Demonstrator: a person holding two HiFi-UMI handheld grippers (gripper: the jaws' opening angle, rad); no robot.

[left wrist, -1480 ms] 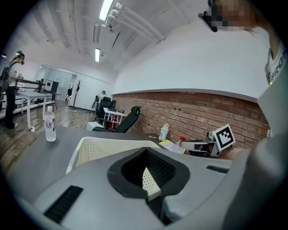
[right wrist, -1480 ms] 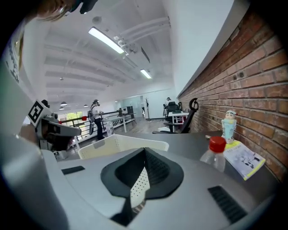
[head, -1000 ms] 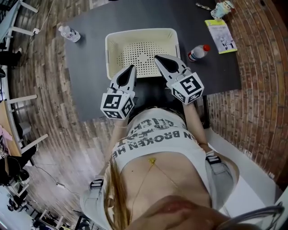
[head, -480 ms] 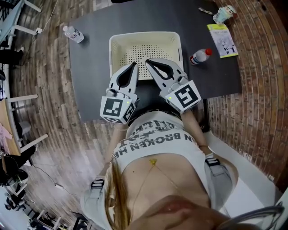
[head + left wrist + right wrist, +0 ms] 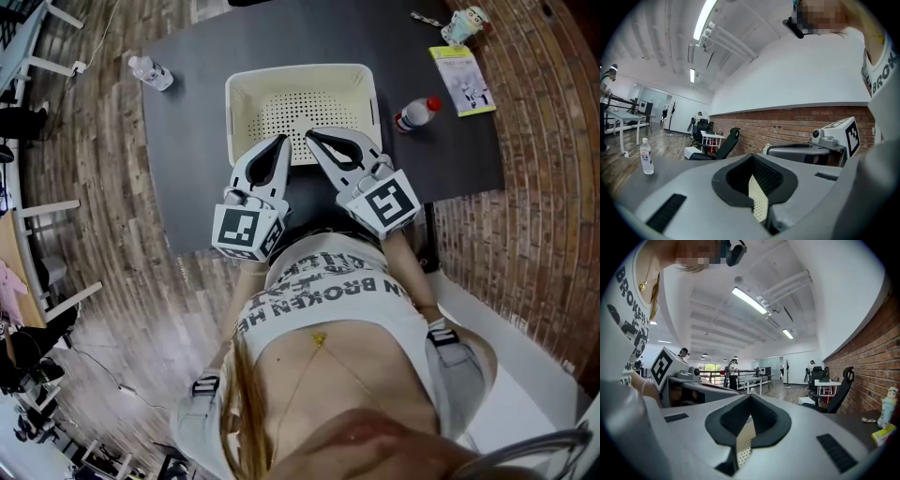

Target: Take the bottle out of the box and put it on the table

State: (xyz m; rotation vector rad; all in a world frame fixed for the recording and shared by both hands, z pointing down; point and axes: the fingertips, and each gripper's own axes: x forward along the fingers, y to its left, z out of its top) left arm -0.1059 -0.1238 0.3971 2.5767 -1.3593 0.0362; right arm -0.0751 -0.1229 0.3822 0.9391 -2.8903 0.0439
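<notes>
A cream perforated box [image 5: 300,105] stands on the dark table [image 5: 187,141], and I see nothing inside it. A bottle with a red cap [image 5: 413,113] lies on the table just right of the box. My left gripper [image 5: 280,141] and right gripper [image 5: 312,137] hang side by side over the box's near edge, both shut and empty. In the left gripper view the jaws [image 5: 753,159] are closed, with the cream box wall [image 5: 758,199] showing through the slit. The right gripper view shows its jaws [image 5: 750,398] closed in the same way.
A clear water bottle [image 5: 150,72] stands at the table's far left corner, also seen upright [image 5: 645,157]. A yellow-green booklet [image 5: 459,77] and a small figurine [image 5: 466,21] sit at the far right. An office chair [image 5: 724,143] stands past the table by the brick wall.
Both grippers have risen towards the head camera. The right one has drawn leftward, closer to the left gripper. Both stayed shut and empty.
</notes>
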